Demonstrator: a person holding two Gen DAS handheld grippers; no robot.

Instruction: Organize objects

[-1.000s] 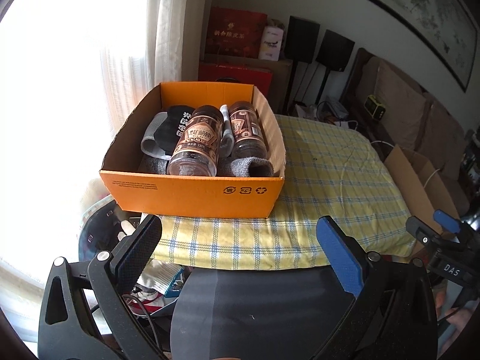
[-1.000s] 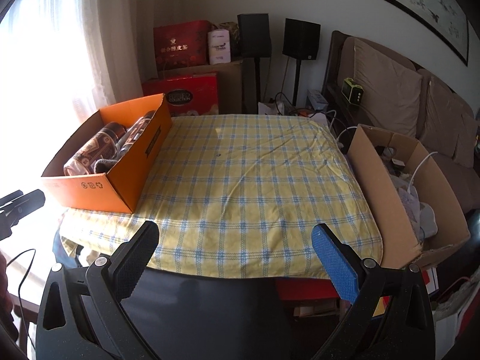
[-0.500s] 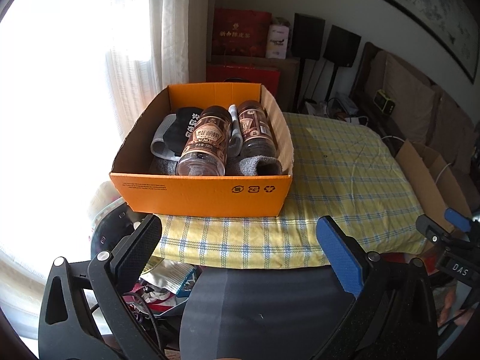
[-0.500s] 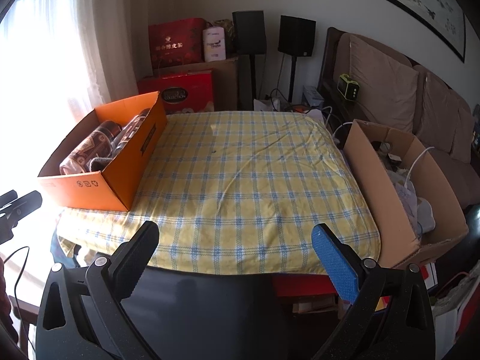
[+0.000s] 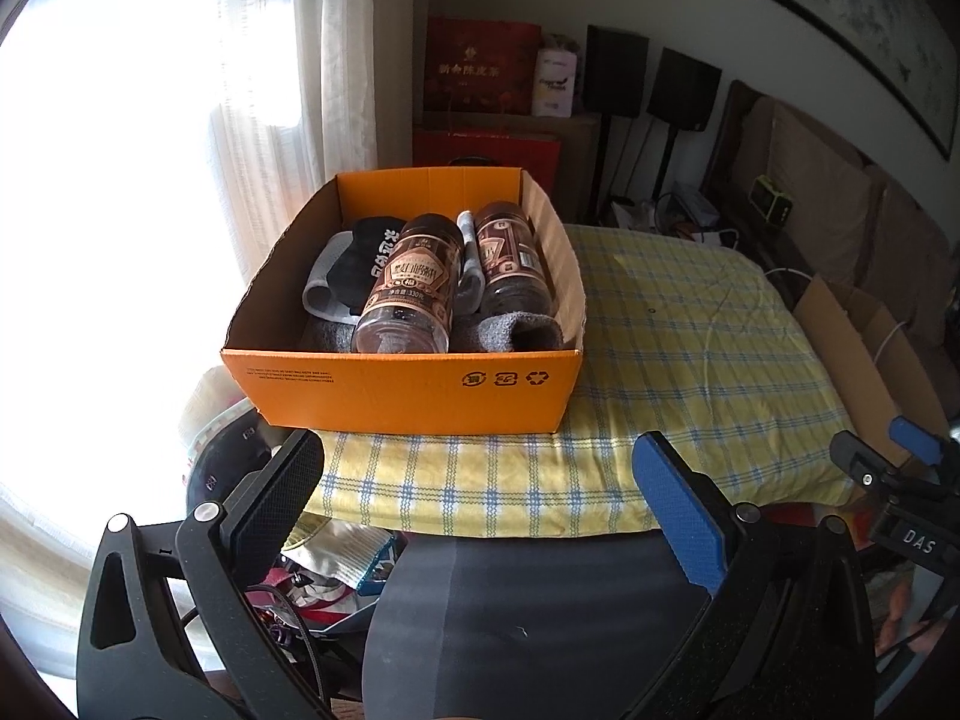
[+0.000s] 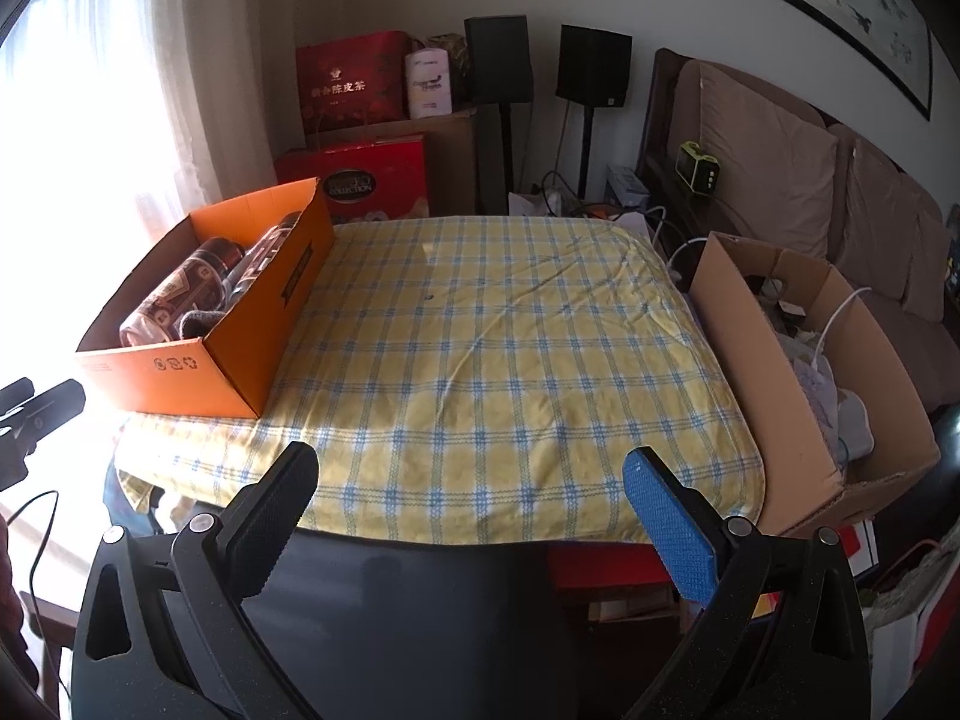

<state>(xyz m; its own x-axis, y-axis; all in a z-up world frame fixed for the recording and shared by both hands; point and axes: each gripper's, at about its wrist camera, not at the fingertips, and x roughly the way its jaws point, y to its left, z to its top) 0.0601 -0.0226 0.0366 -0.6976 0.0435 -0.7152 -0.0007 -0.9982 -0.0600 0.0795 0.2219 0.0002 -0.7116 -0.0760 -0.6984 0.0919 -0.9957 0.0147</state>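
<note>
An orange cardboard box (image 5: 408,390) (image 6: 180,381) sits at the left end of a table under a yellow checked cloth (image 6: 492,360). Inside lie two brown jars (image 5: 414,288) (image 5: 510,258) on their sides, a black cloth with white lettering (image 5: 372,252) and grey socks (image 5: 510,333). My left gripper (image 5: 477,468) hangs open in front of the box, short of the table's near edge, with nothing between its fingers. My right gripper (image 6: 468,480) is open too, empty, at the near edge of the cloth; its tip shows in the left wrist view (image 5: 888,462).
A brown cardboard box (image 6: 798,396) with cables and cloths stands right of the table. Red gift boxes (image 6: 360,180), speakers (image 6: 498,60) and a sofa (image 6: 780,180) line the back wall. Clutter (image 5: 336,558) lies below the table's near left edge. A bright curtained window is at the left.
Both grippers have drawn back and risen a little from the table, so the box and cloth sit slightly farther off. Both stay open and empty.
</note>
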